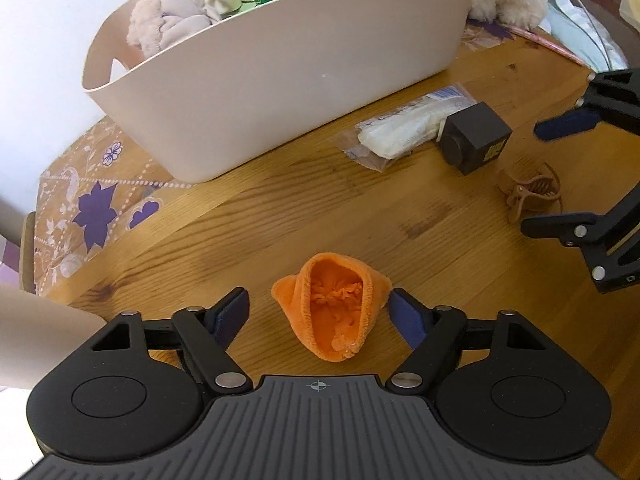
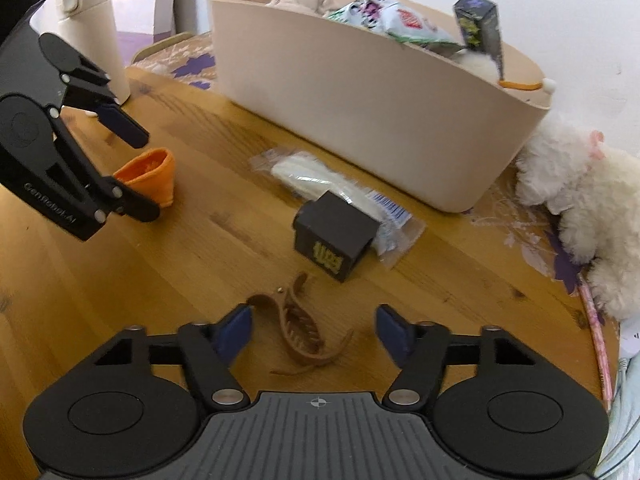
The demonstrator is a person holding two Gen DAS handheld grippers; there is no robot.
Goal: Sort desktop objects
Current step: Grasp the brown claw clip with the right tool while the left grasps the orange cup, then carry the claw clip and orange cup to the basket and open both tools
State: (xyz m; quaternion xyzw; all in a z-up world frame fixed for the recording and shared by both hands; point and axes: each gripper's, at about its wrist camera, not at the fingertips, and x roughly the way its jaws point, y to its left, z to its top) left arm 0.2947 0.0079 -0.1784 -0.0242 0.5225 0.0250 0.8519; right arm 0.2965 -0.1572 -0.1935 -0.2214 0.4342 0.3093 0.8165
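Left wrist: left gripper (image 1: 320, 312) wide, straddling orange cloth (image 1: 334, 306), pads clear. Right gripper (image 2: 314, 330) wide around hair clip (image 2: 298, 330). Close squarely; bin (image 1: 280, 92) at 12 o'clock.

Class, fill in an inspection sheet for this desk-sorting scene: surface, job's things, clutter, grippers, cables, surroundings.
Surface: wooden table, patterned cloth at its edge.
Job's things: orange cloth, brown hair clip, black box, plastic packet lying loose; beige bin already holds soft items and packets.
Clutter: white plush toy beside the bin.
Grippers: left gripper open around the cloth; right gripper open around the clip; neither pressing.
Cables: thin cable, far corner.
Surroundings: white wall, cream bottle.
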